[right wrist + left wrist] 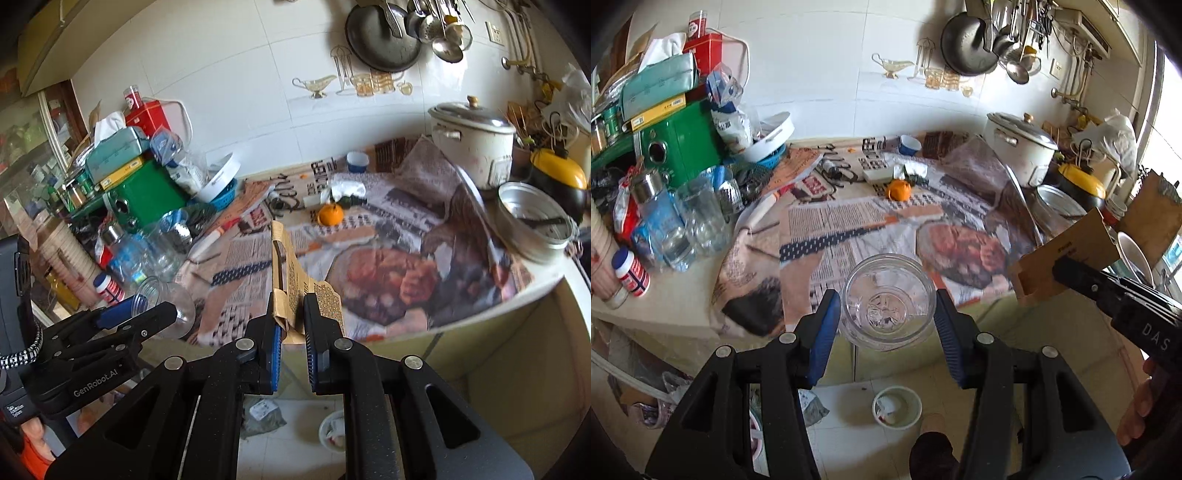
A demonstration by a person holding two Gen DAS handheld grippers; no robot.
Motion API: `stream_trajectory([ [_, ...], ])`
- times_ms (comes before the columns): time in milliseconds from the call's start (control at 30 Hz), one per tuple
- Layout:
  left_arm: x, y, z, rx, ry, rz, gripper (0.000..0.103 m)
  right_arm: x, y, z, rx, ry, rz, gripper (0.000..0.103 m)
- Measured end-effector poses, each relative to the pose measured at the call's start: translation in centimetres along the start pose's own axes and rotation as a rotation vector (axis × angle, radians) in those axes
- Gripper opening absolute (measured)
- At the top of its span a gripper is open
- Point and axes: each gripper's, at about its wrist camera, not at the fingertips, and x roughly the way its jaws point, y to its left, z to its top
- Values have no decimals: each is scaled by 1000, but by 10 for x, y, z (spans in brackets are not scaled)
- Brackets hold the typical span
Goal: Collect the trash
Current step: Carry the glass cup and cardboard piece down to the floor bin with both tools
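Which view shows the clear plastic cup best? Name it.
Left wrist view: the clear plastic cup sits centred between the left gripper fingers, mouth and base visible. Right wrist view shows it sideways, partly hidden.

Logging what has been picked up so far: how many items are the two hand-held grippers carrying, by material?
Clear plastic: 1, the clear plastic cup in the left hand-held gripper.
Cardboard: 1, the torn brown cardboard piece in the right hand-held gripper.
Total: 2.
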Motion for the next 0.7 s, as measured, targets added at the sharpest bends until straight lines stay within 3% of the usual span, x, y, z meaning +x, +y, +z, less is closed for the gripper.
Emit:
stream_trajectory([
  [300, 22, -3, -60, -43, 133, -9, 51, 16, -11, -58, 23, 163, -13, 11],
  [700, 126, -14, -171, -146, 329, 70, 51, 99, -80, -152, 37, 397, -7, 11],
])
